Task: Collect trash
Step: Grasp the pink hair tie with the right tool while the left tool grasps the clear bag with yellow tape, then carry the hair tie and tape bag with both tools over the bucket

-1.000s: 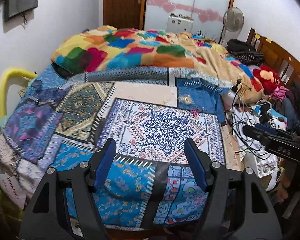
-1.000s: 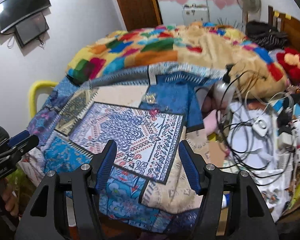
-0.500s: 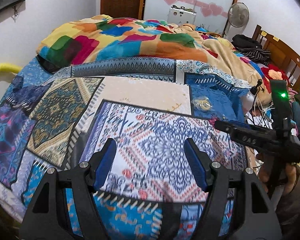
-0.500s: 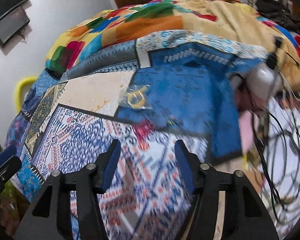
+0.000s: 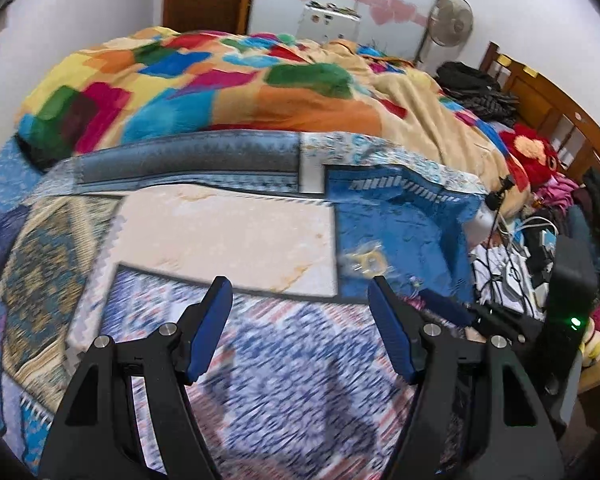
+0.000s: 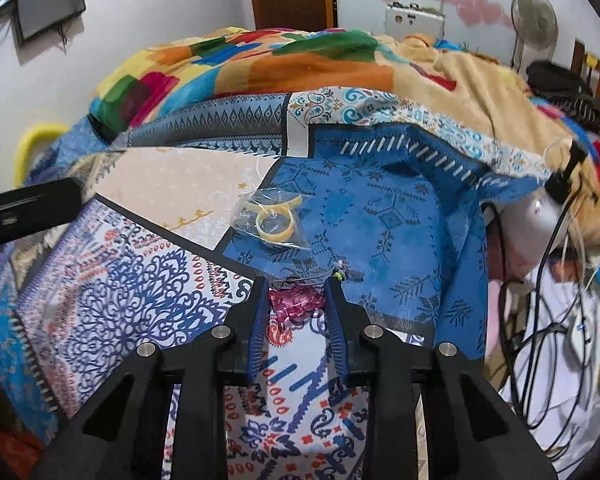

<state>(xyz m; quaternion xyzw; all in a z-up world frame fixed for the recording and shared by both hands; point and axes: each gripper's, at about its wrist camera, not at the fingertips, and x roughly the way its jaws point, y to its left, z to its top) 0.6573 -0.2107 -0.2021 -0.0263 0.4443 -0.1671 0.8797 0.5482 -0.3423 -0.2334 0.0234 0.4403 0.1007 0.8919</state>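
Two bits of trash lie on your patterned blue-and-white bedspread [image 6: 112, 280]: a crumpled pink foil wrapper [image 6: 296, 305] and, just beyond it, a clear plastic bag with yellow rings inside [image 6: 270, 220]. Your right gripper [image 6: 296, 294] has its fingers half closed around the wrapper; whether they pinch it yet, you cannot tell. It looks light, soft and crushable, so squeeze its middle. Your left gripper [image 5: 300, 300] hangs wide apart, empty. Motion blur smears its view.
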